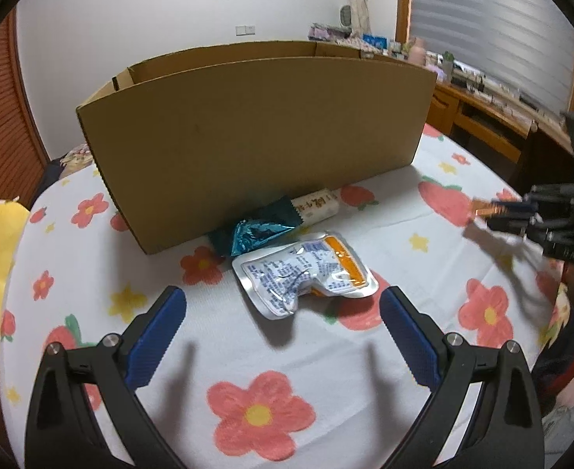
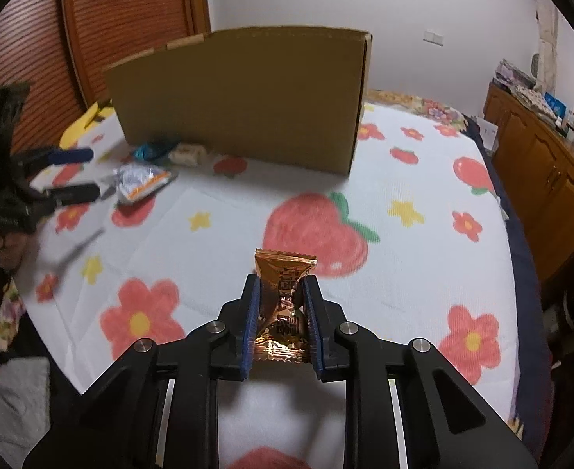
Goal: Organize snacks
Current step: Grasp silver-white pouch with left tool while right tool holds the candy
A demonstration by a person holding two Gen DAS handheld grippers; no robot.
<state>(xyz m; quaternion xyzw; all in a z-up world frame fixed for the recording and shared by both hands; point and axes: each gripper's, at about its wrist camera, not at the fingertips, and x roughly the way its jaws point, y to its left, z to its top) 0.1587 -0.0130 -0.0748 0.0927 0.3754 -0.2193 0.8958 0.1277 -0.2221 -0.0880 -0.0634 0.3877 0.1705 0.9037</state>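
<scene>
floral bedsheet (image 2: 404, 258), white with red flowers and strawberries, covers my work surface. cardboard box (image 1: 255, 133) stands at 12 o'clock from both my grippers. my right gripper (image 2: 280, 312): blue pads clamped on an orange-gold snack packet (image 2: 283, 305), held just above the sheet. my left gripper (image 1: 283, 324): jaws wide apart, holding nothing. silver pouch (image 1: 306, 277) with orange stripe lies at 12 o'clock just beyond its fingertips. teal wrapper (image 1: 259, 230) and beige roll pack (image 1: 318, 207) lie against the box base.
</scene>
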